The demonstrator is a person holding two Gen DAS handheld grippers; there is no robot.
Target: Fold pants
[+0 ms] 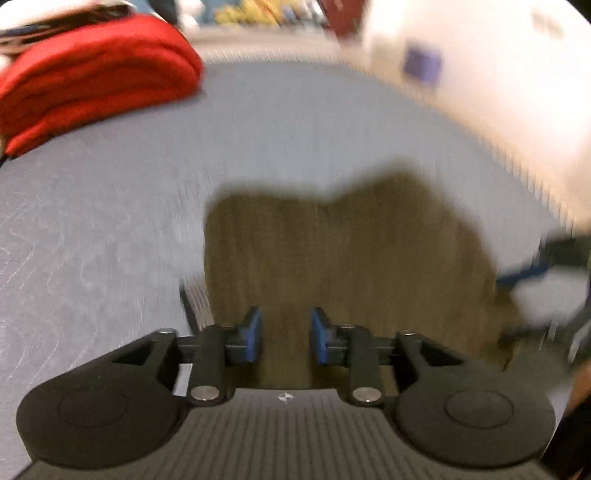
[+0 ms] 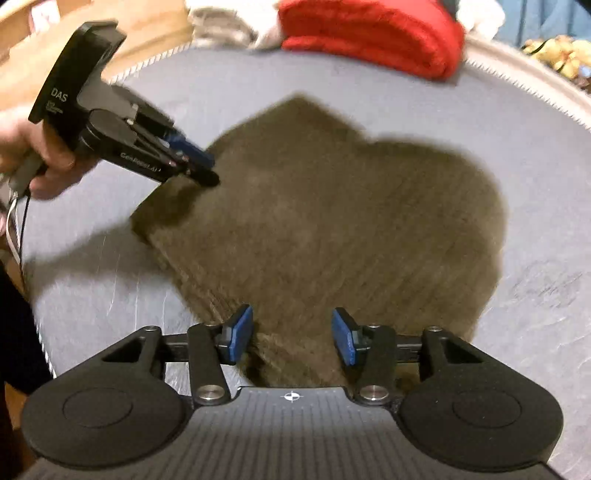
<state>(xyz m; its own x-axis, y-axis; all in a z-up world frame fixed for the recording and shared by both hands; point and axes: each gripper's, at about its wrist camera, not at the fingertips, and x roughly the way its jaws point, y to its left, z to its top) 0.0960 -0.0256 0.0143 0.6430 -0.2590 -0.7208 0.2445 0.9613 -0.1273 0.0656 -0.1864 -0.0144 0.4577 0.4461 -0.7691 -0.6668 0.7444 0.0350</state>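
Observation:
The brown ribbed pants lie folded into a compact flat shape on the grey mat. In the left wrist view the pants fill the middle, blurred by motion. My left gripper is open just above the near edge of the pants, with nothing between its blue pads. It also shows in the right wrist view, held by a hand over the pants' left corner. My right gripper is open over the pants' near edge, empty.
A folded red garment lies at the far edge of the mat, also in the left wrist view. A white object with a purple patch looms at the right. Wooden floor lies beyond the mat's left edge.

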